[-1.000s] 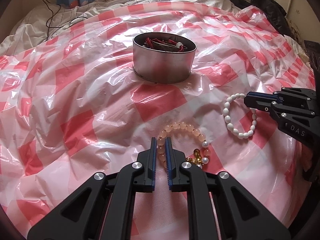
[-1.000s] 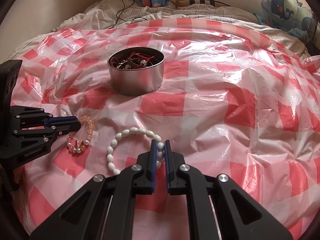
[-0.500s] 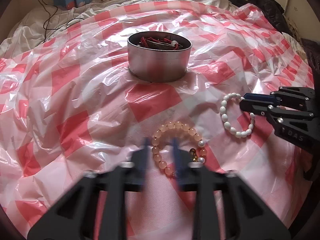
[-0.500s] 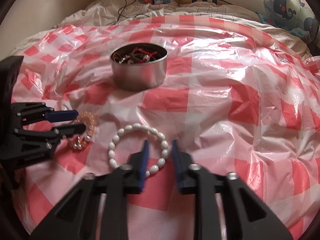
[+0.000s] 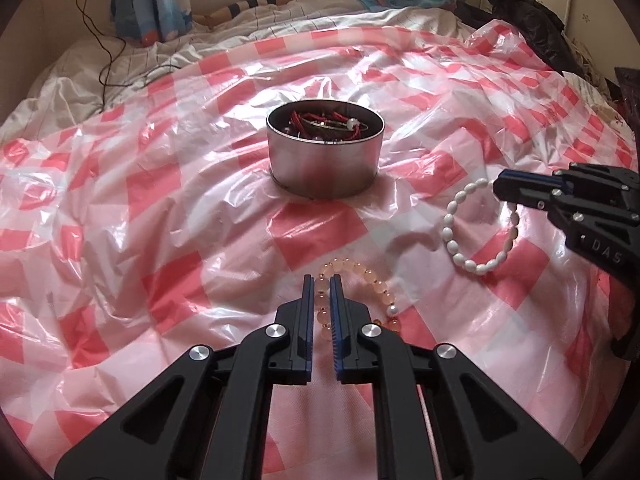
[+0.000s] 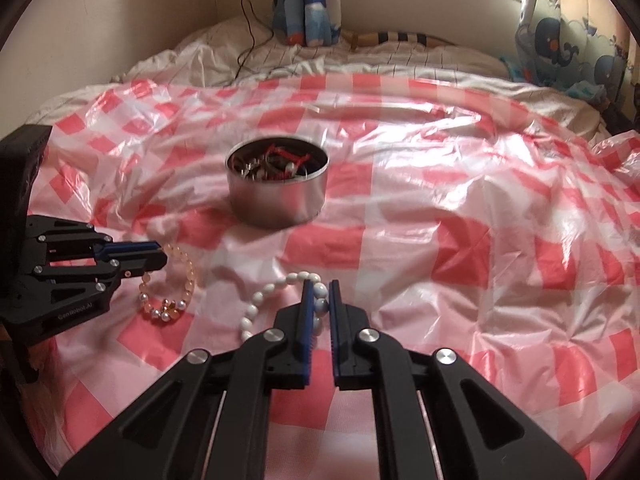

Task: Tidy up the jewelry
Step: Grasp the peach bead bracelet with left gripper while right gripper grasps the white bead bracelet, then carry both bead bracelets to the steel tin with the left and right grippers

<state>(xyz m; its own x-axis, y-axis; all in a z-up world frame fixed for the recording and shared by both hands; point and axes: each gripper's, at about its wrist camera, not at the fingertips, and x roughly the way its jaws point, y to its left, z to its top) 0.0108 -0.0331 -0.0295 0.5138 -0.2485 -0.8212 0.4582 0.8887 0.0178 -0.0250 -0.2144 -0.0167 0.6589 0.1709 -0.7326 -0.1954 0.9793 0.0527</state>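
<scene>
Jewelry sits in two places on a bed (image 5: 280,16) draped with a red-and-white checked plastic sheet (image 5: 132,216): tangled red cords and metal bangles fill a round metal tin (image 5: 325,164), while two bead bracelets lie on the sheet on the near side of that tin. The peach bead bracelet (image 5: 362,276), strung with a few pearls and amber charms, rests in front of the tin, and the left tongs (image 5: 320,280) are clenched on its near-left arc, beads showing in the narrow slot between the blue pads. The white oval-bead bracelet (image 5: 476,232) lies to the tin's right and nearer the camera in the left wrist view; the right tongs (image 6: 320,285) are clamped on its beads, and in that view the loop hangs from the black tips with its lower curve near the sheet. Beyond the tin, rumpled pale bedding, a dark cable (image 5: 102,48) and whale-print curtains (image 6: 308,4) line the wall.
</scene>
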